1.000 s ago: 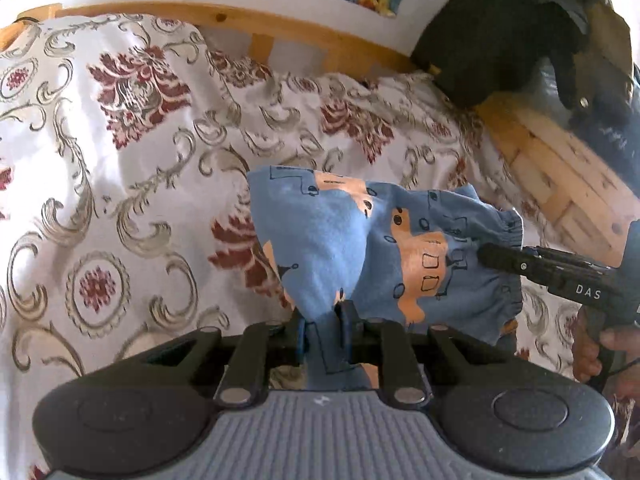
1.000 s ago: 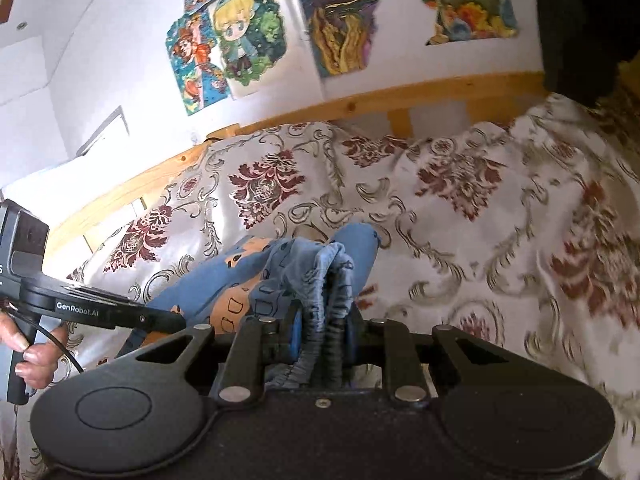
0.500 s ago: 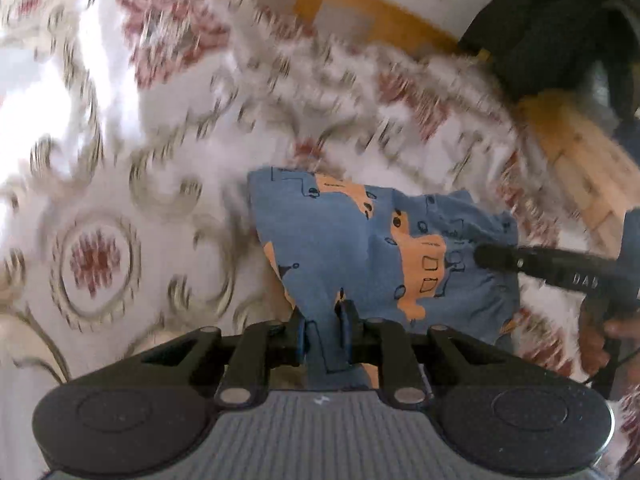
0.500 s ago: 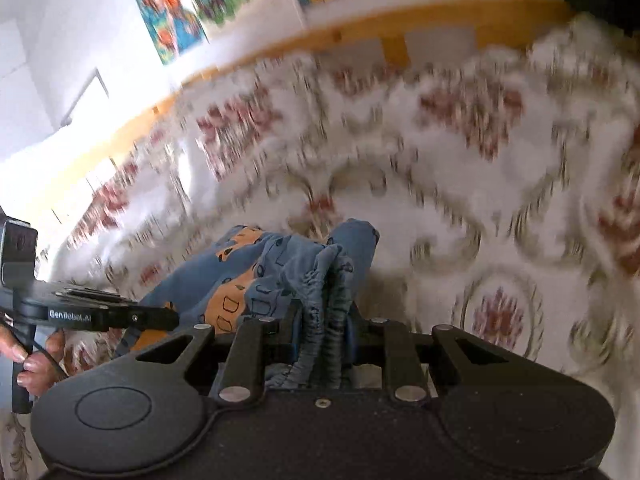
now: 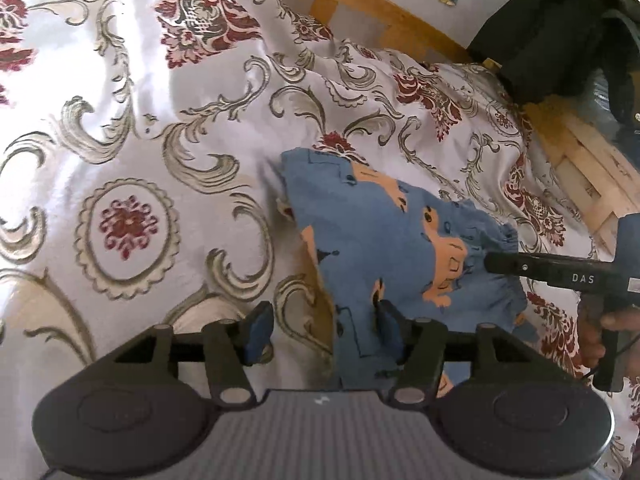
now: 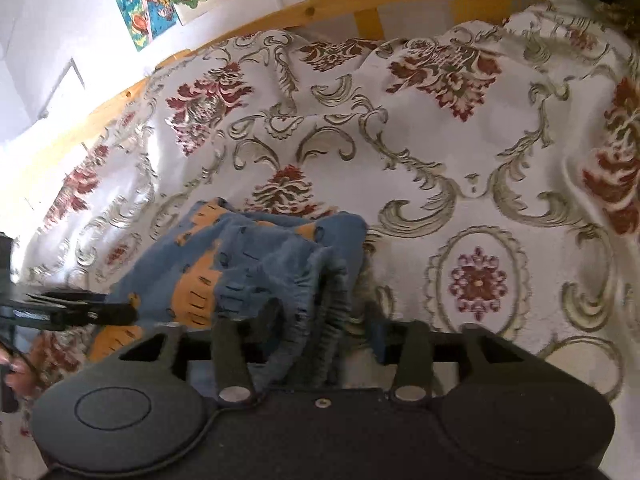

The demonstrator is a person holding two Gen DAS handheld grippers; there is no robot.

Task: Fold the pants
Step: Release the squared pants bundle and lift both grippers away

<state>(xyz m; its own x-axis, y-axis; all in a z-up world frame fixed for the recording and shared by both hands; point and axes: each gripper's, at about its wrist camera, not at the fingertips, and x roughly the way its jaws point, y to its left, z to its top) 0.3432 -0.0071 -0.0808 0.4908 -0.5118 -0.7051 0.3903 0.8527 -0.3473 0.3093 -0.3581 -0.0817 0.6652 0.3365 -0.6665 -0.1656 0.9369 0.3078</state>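
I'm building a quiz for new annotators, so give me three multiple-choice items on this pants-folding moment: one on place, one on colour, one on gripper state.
1. Where do the pants lie?
A. on a patterned bedspread
B. on a bare wooden floor
C. in a basket

2. What colours are the pants?
A. plain black
B. blue with orange shapes
C. green with white stripes

3. How do the left gripper's jaws stand?
A. shut on the cloth
B. spread open
C. out of view

Answers:
1 A: the white bedspread with red and olive ornament shows all around the cloth.
2 B: blue fabric with orange printed figures shows in both wrist views.
3 B: in the left wrist view the blue pads stand wide apart, with cloth lying loose by one of them only.
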